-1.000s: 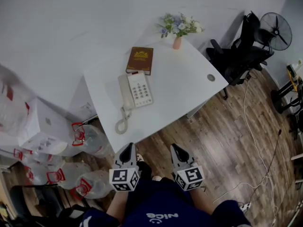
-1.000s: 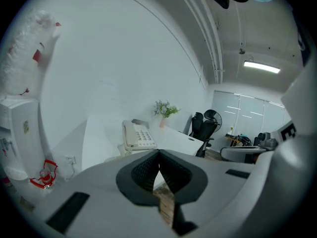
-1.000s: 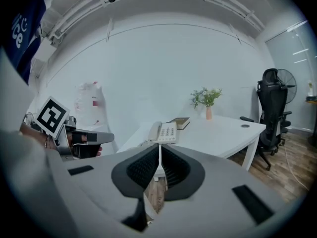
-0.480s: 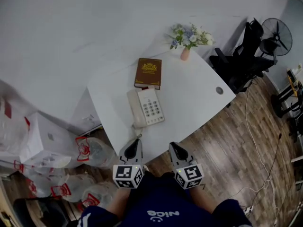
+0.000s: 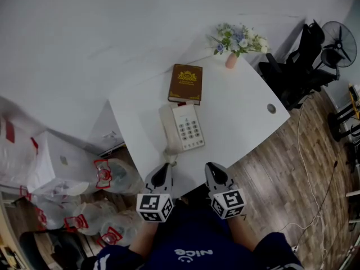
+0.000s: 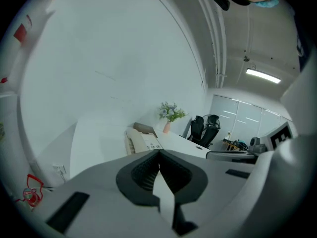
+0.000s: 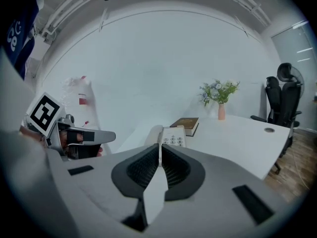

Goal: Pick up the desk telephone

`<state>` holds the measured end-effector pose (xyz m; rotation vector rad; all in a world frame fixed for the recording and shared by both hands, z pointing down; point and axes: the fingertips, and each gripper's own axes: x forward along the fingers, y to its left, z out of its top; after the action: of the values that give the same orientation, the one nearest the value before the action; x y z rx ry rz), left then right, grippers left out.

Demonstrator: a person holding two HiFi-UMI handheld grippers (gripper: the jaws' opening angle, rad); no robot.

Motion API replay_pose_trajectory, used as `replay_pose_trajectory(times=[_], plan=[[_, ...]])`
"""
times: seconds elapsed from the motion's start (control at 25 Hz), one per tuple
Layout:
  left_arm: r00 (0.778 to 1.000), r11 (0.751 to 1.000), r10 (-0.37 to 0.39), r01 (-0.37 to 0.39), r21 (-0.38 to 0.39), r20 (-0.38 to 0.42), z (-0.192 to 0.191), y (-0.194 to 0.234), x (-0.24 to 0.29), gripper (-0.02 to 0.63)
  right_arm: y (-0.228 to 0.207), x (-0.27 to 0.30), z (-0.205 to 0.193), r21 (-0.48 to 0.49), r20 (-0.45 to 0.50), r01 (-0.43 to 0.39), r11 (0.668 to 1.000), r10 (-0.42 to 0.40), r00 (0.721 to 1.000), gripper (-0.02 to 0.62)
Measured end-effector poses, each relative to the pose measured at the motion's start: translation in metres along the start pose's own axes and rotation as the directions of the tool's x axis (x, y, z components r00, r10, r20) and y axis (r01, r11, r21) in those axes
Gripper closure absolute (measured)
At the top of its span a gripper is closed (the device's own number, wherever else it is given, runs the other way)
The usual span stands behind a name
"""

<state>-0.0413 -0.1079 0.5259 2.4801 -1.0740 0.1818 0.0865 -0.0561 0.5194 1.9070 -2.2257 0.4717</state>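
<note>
At centre of the head view, we see the desk telephone (image 5: 183, 129) lying on the white desk (image 5: 242, 111), handset on its left side, just below a brown book (image 5: 186, 84). A vase of flowers (image 5: 232, 59) stands at the desk's upper right corner. The left gripper (image 5: 165, 170) and right gripper (image 5: 211, 167) sit at the desk's lower edge, not touching the telephone. Left gripper view: we find the jaws pressed together, nothing between them, the telephone beyond. Right gripper view: jaws likewise together and empty, the telephone straight ahead.
</note>
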Motion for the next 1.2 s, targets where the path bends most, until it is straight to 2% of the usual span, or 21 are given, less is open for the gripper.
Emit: replay_pose_trajectory(times=[0.36,0.6,0.64,0.72,0.76,0.84,0.88,1.0,1.08,1.2], plan=[[0.997,0.996,0.073,-0.074,-0.051,-0.037,0.002,0.012,0.021,0.589,-0.012,0.032,0.007,-0.017,-0.048,-0.104,0.994,0.103,0.994,0.571],[0.994,0.99,0.093,-0.098,-0.102,-0.053,0.007,0.018,0.036,0.588,-0.034,0.051,0.018,-0.024,-0.064,-0.127,0.992,0.125,0.99,0.567],[0.994,0.988,0.099,-0.105,-0.113,-0.053,0.009,0.02,0.038,0.588,-0.037,0.055,0.019,-0.016,-0.069,-0.14,0.99,0.138,0.988,0.551],[0.994,0.984,0.097,-0.104,-0.147,-0.053,0.012,0.025,0.044,0.58,-0.042,0.063,0.021,0.01,-0.082,-0.169,0.986,0.169,0.982,0.462],[0.995,0.981,0.086,-0.094,-0.172,-0.054,0.013,0.027,0.048,0.556,-0.044,0.067,0.021,0.02,-0.088,-0.178,0.984,0.179,0.98,0.443],[0.997,0.973,0.054,-0.067,-0.222,-0.063,0.016,0.03,0.056,0.418,-0.051,0.073,0.023,0.03,-0.098,-0.186,0.982,0.188,0.977,0.426],[0.996,0.969,0.042,-0.058,-0.239,-0.073,0.016,0.033,0.061,0.385,-0.054,0.077,0.023,0.036,-0.104,-0.191,0.981,0.194,0.975,0.416],[0.993,0.959,0.022,-0.054,-0.279,-0.117,0.015,0.044,0.076,0.333,-0.06,0.089,0.023,0.093,-0.14,-0.232,0.968,0.244,0.96,0.379],[0.986,0.946,0.006,-0.061,-0.319,-0.168,0.01,0.052,0.086,0.264,-0.062,0.098,0.022,0.152,-0.168,-0.272,0.95,0.296,0.94,0.369],[0.973,0.924,-0.038,-0.052,-0.379,-0.226,0.003,0.06,0.1,0.239,-0.065,0.112,0.021,0.206,-0.2,-0.302,0.931,0.342,0.918,0.351]])
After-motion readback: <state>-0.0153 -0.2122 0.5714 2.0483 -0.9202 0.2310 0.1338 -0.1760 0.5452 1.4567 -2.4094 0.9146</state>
